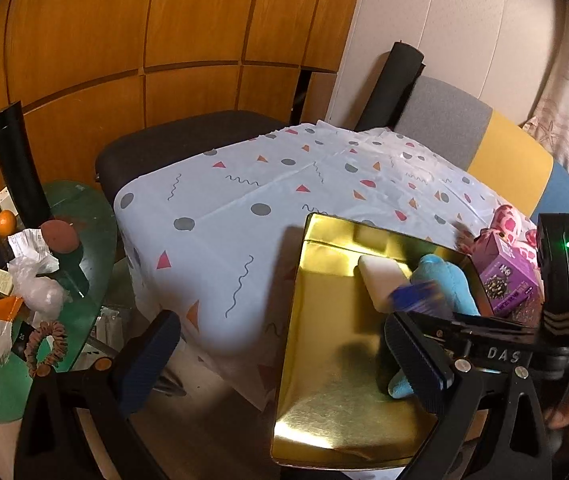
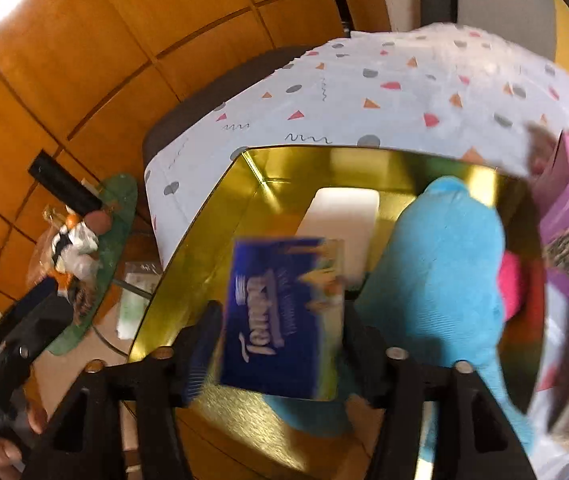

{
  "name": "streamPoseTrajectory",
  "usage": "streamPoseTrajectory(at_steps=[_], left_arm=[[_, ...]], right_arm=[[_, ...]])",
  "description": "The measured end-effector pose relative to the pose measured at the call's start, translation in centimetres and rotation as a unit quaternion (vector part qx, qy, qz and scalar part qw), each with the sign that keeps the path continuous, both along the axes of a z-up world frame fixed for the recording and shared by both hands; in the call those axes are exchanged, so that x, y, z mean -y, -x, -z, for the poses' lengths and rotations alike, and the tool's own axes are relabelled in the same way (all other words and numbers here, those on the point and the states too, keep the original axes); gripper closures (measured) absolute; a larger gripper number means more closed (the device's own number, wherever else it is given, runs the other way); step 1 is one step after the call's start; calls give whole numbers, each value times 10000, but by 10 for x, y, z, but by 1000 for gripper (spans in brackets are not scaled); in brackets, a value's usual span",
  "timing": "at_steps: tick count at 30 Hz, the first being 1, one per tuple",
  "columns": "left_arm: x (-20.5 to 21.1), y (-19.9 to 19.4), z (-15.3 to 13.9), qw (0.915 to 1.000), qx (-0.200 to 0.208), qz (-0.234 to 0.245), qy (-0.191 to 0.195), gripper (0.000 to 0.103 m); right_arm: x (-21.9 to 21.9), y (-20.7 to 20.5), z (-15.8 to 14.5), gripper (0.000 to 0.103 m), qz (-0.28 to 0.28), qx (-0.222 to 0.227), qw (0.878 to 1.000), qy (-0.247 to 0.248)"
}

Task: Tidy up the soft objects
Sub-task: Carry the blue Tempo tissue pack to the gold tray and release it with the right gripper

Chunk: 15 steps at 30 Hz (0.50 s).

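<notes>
A gold box (image 1: 336,392) lies on the patterned tablecloth (image 1: 244,200); it also shows in the right wrist view (image 2: 212,236). Inside it lie a white sponge (image 1: 382,280) and a blue plush toy (image 1: 444,280), both also seen in the right wrist view, the sponge (image 2: 344,212) and the plush (image 2: 444,256). My right gripper (image 2: 278,320) is shut on a blue tissue pack (image 2: 284,316) and holds it over the box; the pack shows blurred in the left wrist view (image 1: 416,296). My left gripper (image 1: 284,360) is open and empty at the box's near left edge.
A purple box (image 1: 510,276) and a pink spotted plush (image 1: 508,220) sit right of the gold box. A green glass side table (image 1: 84,232) at left holds clutter, an orange and a scrunchie. A dark chair and wood wall stand behind.
</notes>
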<state>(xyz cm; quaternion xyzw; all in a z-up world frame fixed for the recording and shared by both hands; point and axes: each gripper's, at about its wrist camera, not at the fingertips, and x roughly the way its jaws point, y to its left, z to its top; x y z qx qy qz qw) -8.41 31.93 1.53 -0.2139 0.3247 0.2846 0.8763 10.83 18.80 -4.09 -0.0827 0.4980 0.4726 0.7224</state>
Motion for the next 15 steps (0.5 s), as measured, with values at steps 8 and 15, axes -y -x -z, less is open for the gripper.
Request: streamPoseTrajectory(at_steps=[8,15], left_arm=[[7,-4,2,9999,-56,147,-32,0],[36,-15,-8,9981,-15,569,-224,0]], right_arm=[[32,2,-21,26,213,112,9992,-320],[87,14,-42,25,508,745,9953,-351]])
